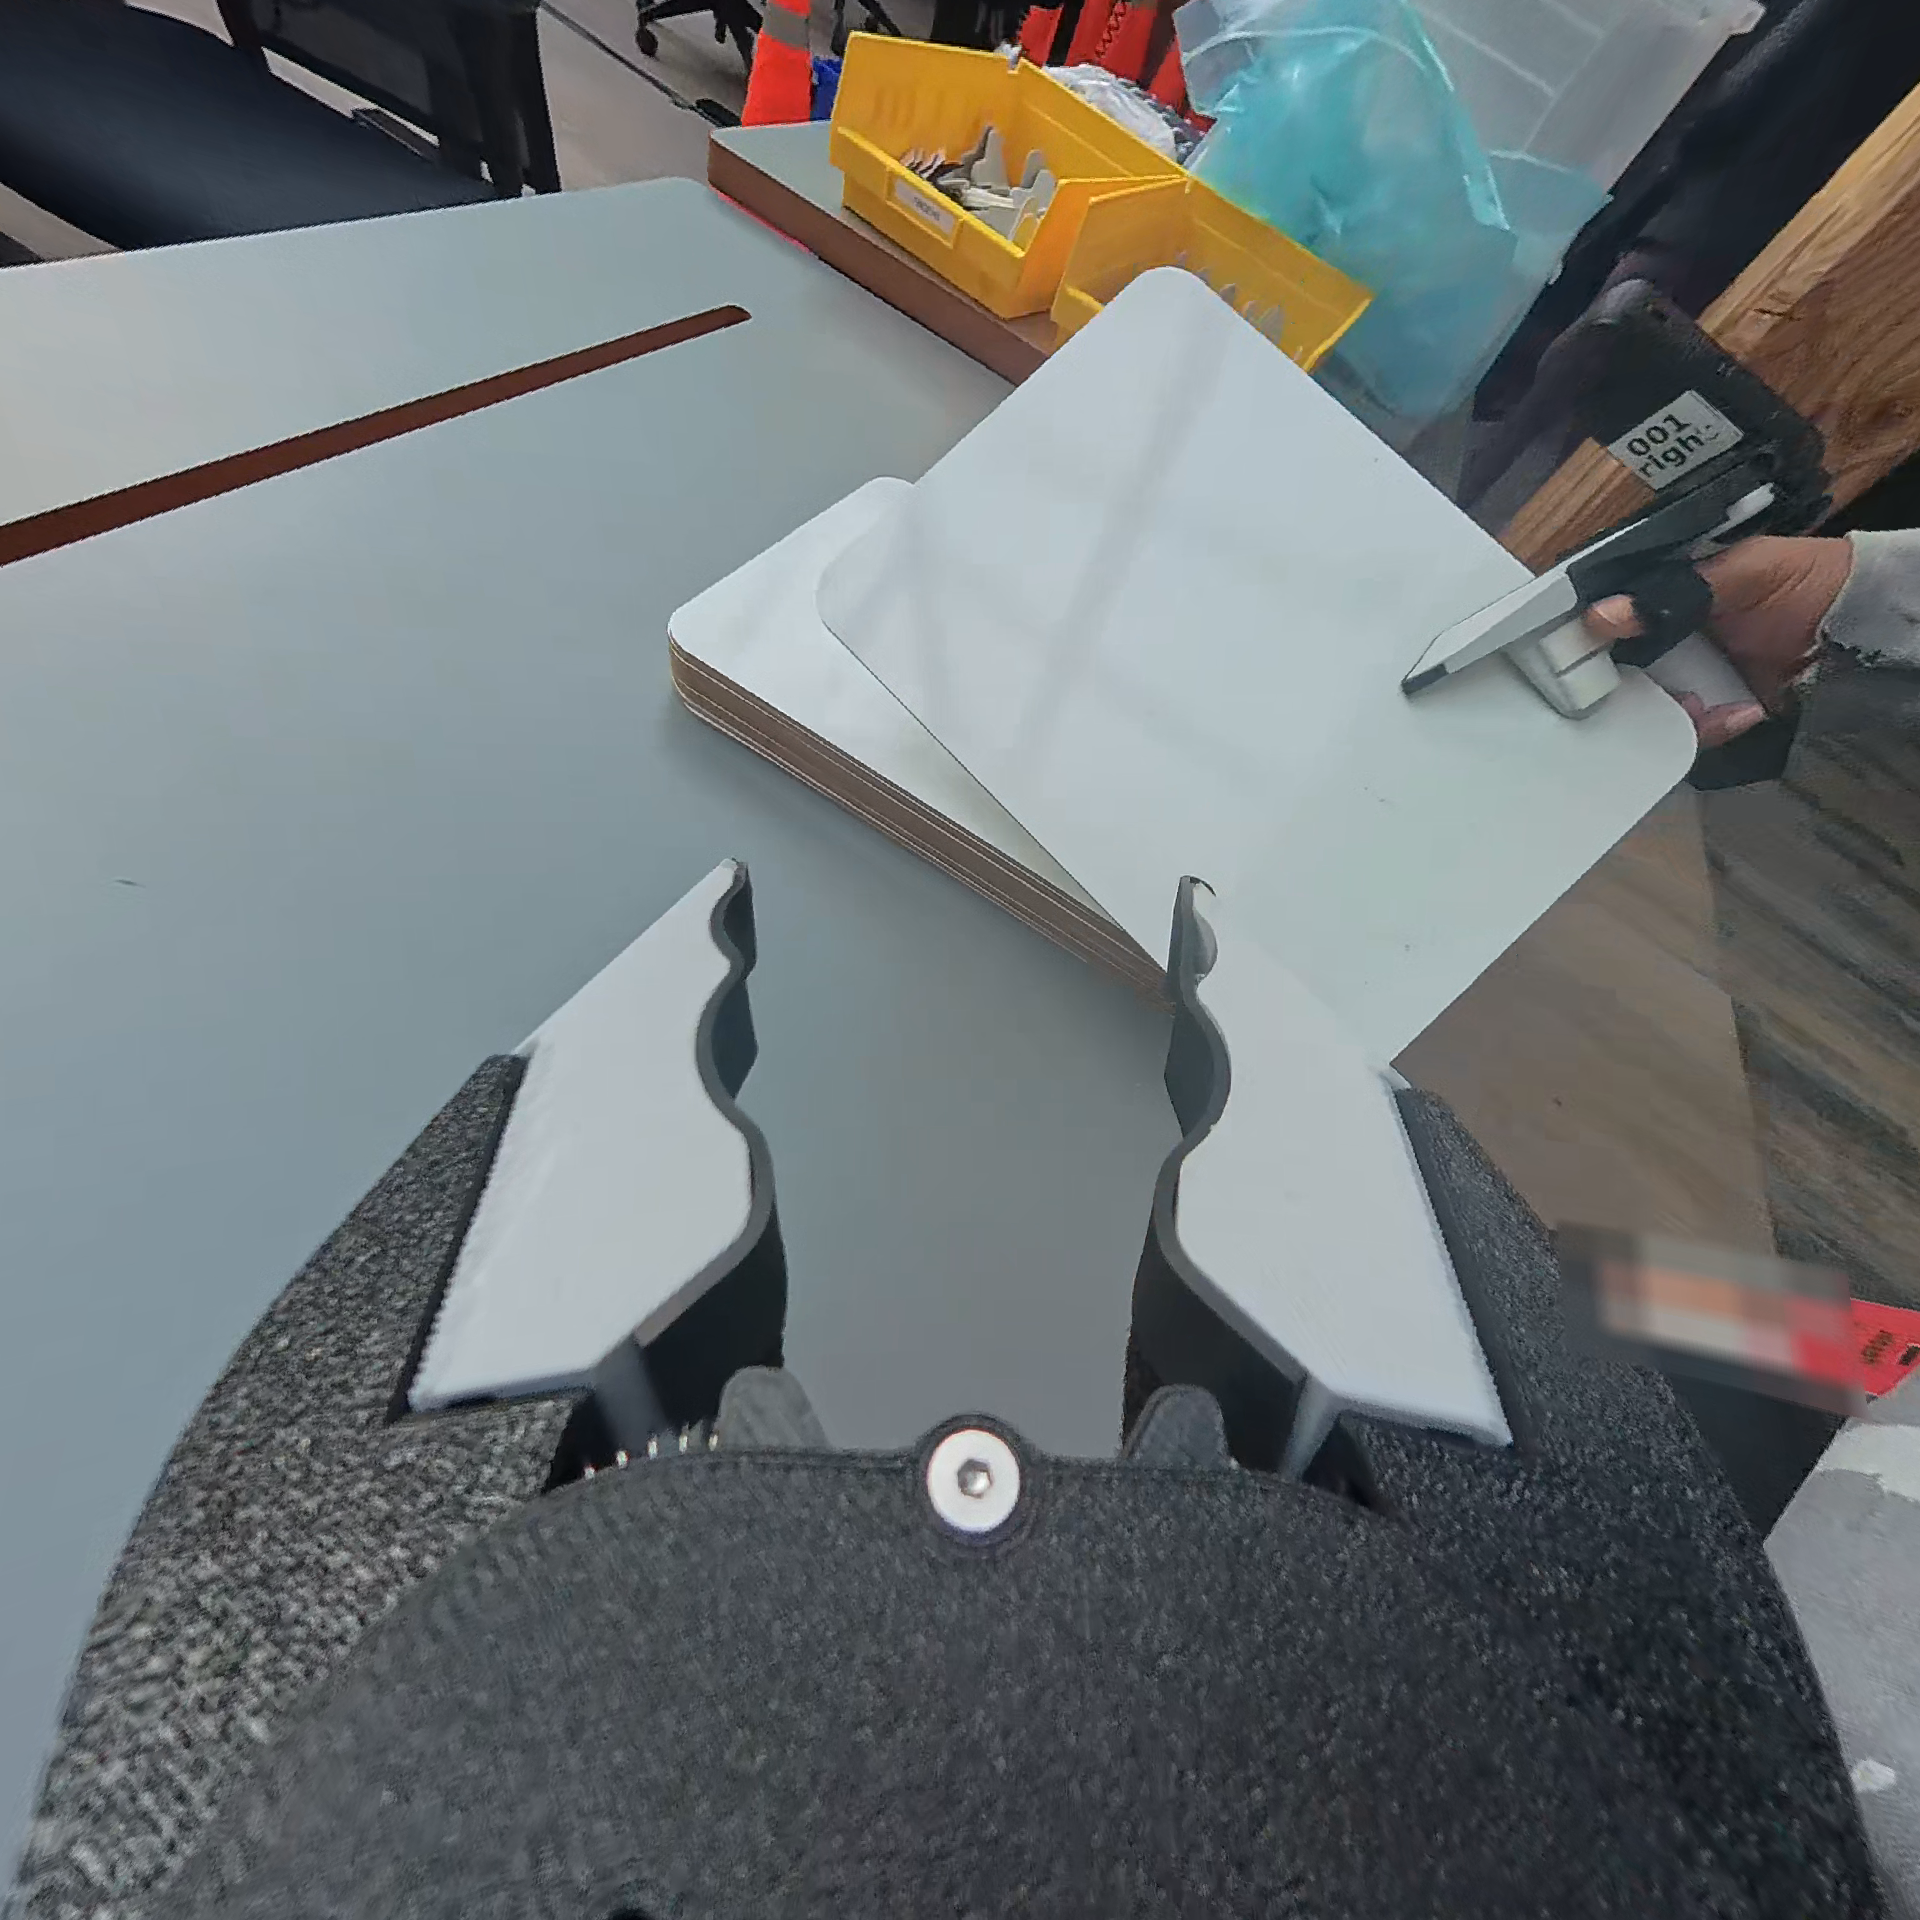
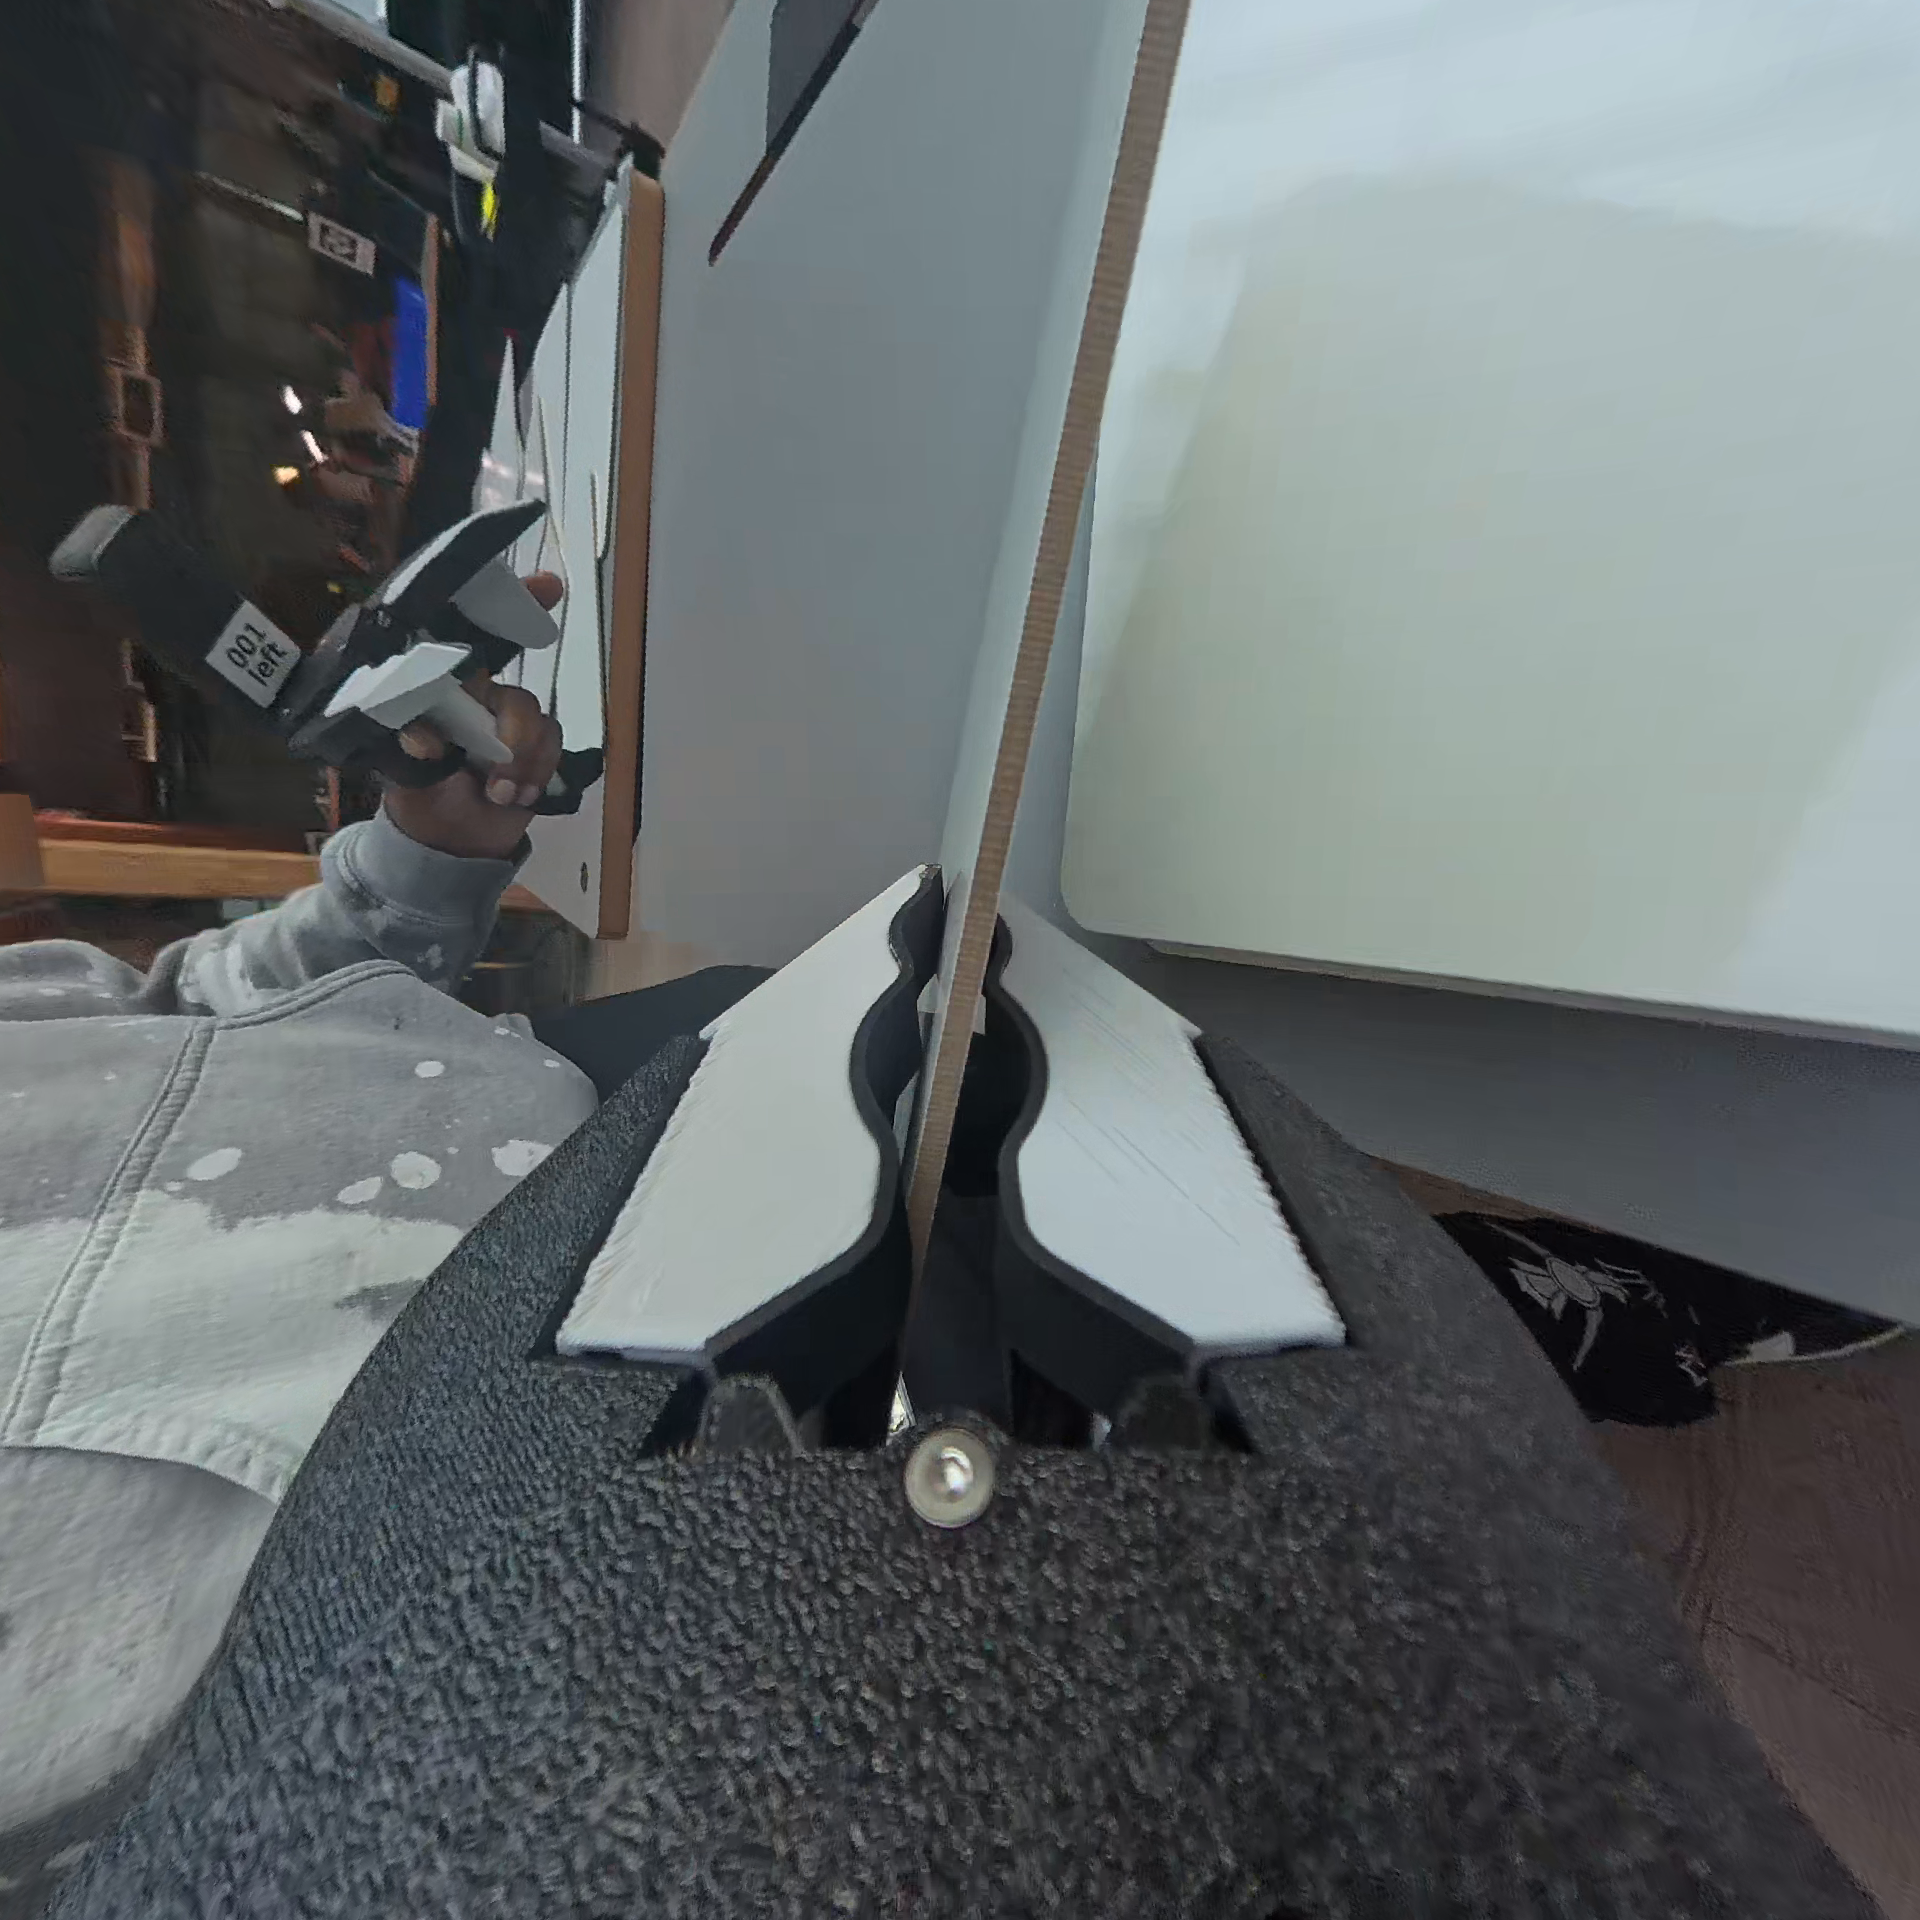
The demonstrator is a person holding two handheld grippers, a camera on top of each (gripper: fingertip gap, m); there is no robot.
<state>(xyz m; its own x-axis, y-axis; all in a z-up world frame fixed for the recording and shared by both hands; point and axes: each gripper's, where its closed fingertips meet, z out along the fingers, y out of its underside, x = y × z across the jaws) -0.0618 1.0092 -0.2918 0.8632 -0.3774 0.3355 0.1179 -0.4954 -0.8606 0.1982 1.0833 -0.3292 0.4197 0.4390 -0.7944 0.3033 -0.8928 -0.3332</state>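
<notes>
A thin white board with rounded corners is lifted at an angle above a stack of like boards on the grey table. My right gripper is shut on the lifted board's right edge. In the right wrist view the board's brown edge runs between my right gripper's closed fingers. My left gripper is open and empty, hovering over the table just before the stack's near corner. It also shows in the right wrist view, held by a hand.
Yellow bins with small parts stand on a second table at the back, beside a teal plastic bag. A dark slot runs across the grey table. A wooden post stands at the right. Office chairs are at the far left.
</notes>
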